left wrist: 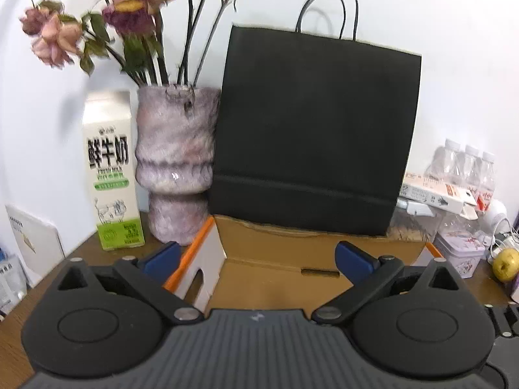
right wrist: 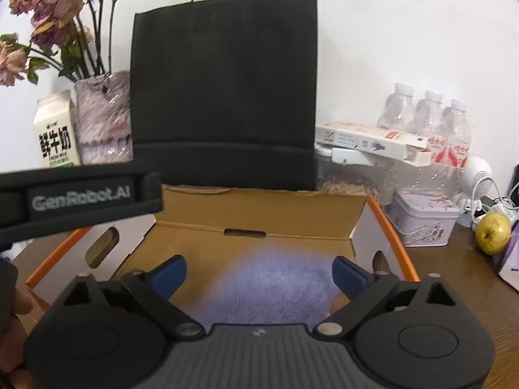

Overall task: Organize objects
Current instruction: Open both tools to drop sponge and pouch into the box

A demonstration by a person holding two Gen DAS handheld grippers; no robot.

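While the left gripper (left wrist: 258, 259) hangs released over the near edge of an open cardboard box (left wrist: 279, 278), its blue fingers (left wrist: 353, 259) stand wide apart with nothing between them. Seen from the left wrist, the box has a brown inside and white outer walls trimmed in orange, and it sits on a brown wooden surface (left wrist: 81, 253). Directly behind the box a black paper bag (left wrist: 318, 129) stands upright against the white wall. Left of the bag is a mottled pink vase (left wrist: 175, 162) holding dried flowers (left wrist: 129, 16), and just left of the vase stands a milk carton (left wrist: 112, 175). To the right of the bag are clear water bottles (left wrist: 467, 168), a flat white carton (left wrist: 434, 191) lying across other items, a pale tin (left wrist: 460, 253) and a yellow-green apple (left wrist: 505, 264). From the right wrist, the right gripper (right wrist: 259, 274) is likewise released, its blue fingers (right wrist: 168, 274) spread wide over the inside of the box (right wrist: 259, 220), where a blurred lilac cloth (right wrist: 269, 282) lies on the floor of the box between and below them; whether the pads touch it cannot be told. At the left edge the black body of the left gripper (right wrist: 81, 191) crosses the view above the box's left wall. The bag (right wrist: 223, 90), vase (right wrist: 103, 116), milk carton (right wrist: 56, 133), bottles (right wrist: 428, 120), tin (right wrist: 425, 217) and apple (right wrist: 493, 231) show here as well.
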